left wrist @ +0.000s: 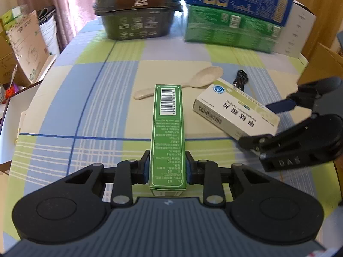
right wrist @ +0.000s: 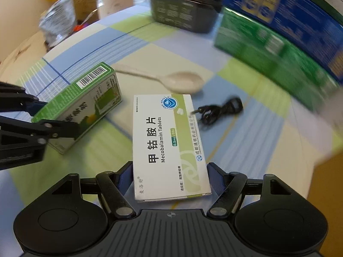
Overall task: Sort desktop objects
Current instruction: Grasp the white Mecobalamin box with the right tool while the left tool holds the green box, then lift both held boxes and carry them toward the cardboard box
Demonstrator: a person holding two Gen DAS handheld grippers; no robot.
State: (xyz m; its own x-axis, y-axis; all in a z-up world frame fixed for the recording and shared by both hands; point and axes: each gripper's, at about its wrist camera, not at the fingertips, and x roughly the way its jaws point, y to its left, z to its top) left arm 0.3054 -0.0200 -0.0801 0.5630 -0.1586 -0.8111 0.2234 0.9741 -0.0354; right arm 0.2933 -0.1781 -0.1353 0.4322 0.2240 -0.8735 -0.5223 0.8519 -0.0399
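Your left gripper (left wrist: 167,167) clamps the green carton (left wrist: 168,128). Right gripper (right wrist: 169,177) straddles the white tablet box (right wrist: 169,145), unclosed. It's light, crushable card; pinch its long sides.

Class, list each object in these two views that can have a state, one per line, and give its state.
Green box: closed, clamped by the left tongs.
White tablet box: closed, flat on the table, between the open right tongs.
Spoon: lying free, bowl up.
Black cable: coiled, loose.
Black basket: holds a brown package.
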